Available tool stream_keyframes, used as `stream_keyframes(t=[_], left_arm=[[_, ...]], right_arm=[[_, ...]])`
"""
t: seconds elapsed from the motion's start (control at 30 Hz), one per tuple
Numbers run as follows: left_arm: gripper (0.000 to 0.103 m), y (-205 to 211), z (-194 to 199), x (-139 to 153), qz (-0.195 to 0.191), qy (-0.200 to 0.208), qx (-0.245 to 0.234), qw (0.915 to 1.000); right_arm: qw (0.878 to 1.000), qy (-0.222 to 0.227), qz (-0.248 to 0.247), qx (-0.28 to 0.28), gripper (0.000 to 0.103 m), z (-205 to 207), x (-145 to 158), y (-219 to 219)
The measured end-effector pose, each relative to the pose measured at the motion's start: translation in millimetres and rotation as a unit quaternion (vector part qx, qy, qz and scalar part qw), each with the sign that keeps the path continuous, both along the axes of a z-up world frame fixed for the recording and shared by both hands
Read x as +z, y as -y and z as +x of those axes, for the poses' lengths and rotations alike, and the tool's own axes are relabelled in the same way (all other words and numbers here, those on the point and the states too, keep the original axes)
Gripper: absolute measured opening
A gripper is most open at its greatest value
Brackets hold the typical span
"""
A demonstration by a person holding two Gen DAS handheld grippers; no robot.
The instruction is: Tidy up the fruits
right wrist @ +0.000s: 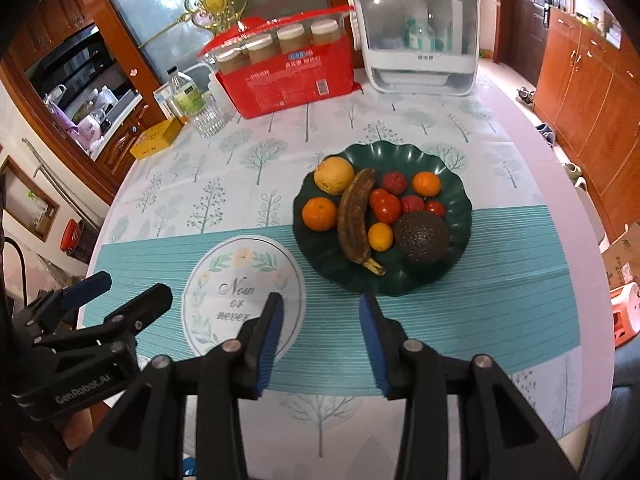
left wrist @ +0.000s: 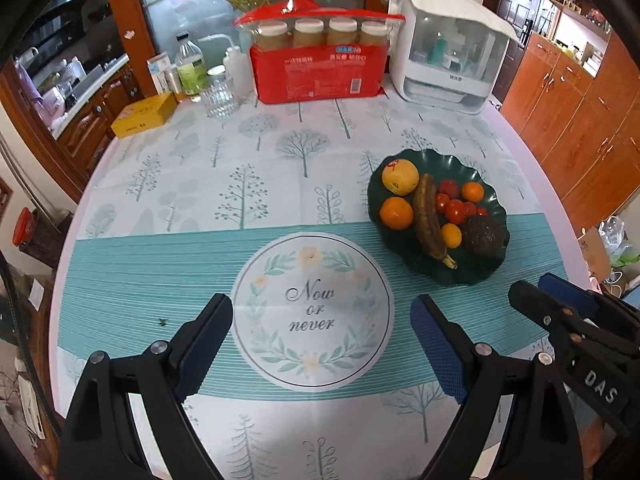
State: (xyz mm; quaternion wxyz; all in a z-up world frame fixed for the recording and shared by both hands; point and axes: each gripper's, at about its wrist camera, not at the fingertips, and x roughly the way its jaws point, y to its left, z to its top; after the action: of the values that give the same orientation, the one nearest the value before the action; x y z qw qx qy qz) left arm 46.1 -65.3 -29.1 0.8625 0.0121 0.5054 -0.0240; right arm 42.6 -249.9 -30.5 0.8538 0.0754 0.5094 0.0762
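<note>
A dark green scalloped plate (left wrist: 472, 276) (right wrist: 400, 280) on the tree-print tablecloth holds all the fruit. On it lie a browned banana (left wrist: 428, 216) (right wrist: 354, 220), a dark avocado (left wrist: 482, 236) (right wrist: 422, 236), an orange (left wrist: 396, 213) (right wrist: 319, 213), a yellow round fruit (left wrist: 400, 177) (right wrist: 334, 175), several red tomatoes (left wrist: 454, 210) (right wrist: 386, 204) and two smaller citrus fruits. My left gripper (left wrist: 322, 304) hangs wide open over the "Now or never" print, left of the plate. My right gripper (right wrist: 321, 300) is open and empty just in front of the plate's near rim.
Along the table's far edge stand a red package (left wrist: 316, 76) with several jars on top, a white plastic cabinet (left wrist: 444, 48), a bottle (left wrist: 191, 68), a glass (left wrist: 218, 94) and a yellow box (left wrist: 144, 114). Wooden cupboards flank the round table.
</note>
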Motion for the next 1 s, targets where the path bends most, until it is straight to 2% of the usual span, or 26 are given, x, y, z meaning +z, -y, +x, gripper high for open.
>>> stream_keyframes(t=[0.2, 0.4, 1.0], left_arm=[[0.090, -7, -15, 13, 0.008, 0.027, 0.004, 0.9996], [0.090, -5, -30, 16, 0.020, 0.038, -0.008, 0.9991], [0.090, -12, -33, 9, 0.011, 0.021, 0.007, 0.9997]], right_arm=[[1.000, 0.020, -0.019, -0.001, 0.047, -18, 11, -16], [0.999, 0.034, -0.031, -0.011, 0.048, -31, 18, -20], [0.999, 0.025, -0.035, 0.002, 0.048, -36, 13, -32]])
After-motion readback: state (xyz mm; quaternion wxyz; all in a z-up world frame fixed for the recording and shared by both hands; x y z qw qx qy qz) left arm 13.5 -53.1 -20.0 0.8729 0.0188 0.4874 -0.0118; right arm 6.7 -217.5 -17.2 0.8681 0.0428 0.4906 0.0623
